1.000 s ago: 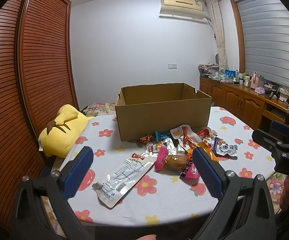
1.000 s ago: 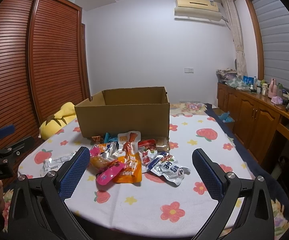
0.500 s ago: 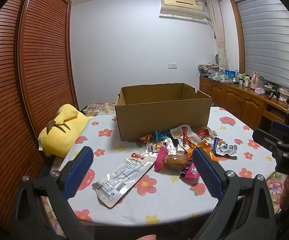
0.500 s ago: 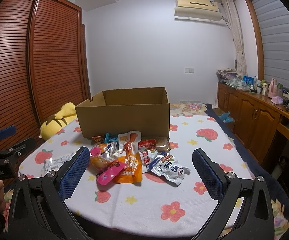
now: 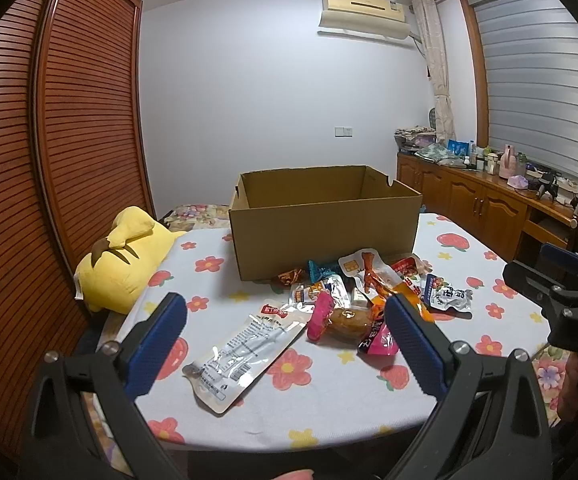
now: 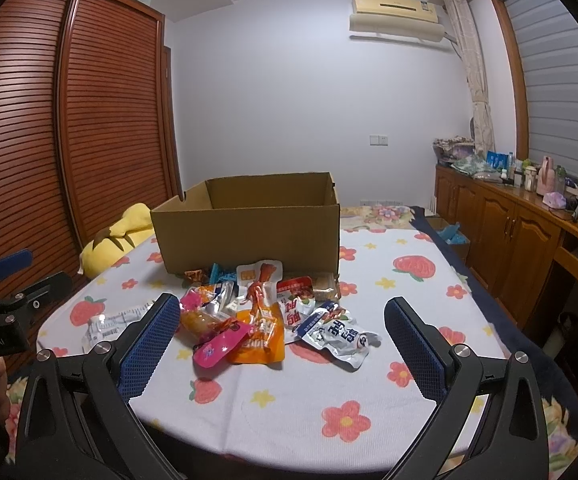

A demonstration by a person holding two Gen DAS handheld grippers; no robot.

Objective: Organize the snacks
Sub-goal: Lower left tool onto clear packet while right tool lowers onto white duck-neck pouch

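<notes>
On a flower-print tablecloth (image 6: 329,392), colourful foil snack packets (image 6: 265,312) lie at 12 o'clock before an open brown cardboard box (image 6: 249,232); left gripper (image 5: 285,322) and right gripper (image 6: 281,324) both gape wide, holding nothing.

Both views are evenly and softly lit from above, rather dim and cool in tone; the white wall (image 5: 249,92) takes a bluish-grey cast; no single lamp is in frame. Shadows are faint and short, a soft dark edge under the cardboard box (image 5: 325,232) and under the snack packets (image 6: 265,312); the silver wrappers (image 5: 249,344) give small dull glints, no harsh glare. Fisheye distortion bends the wardrobe slats (image 6: 21,120) and window frame (image 5: 473,80) into curves; black vignette fills the corners; the centre is sharp, while the gripper fingers (image 6: 149,348) up close look slightly soft.
</notes>
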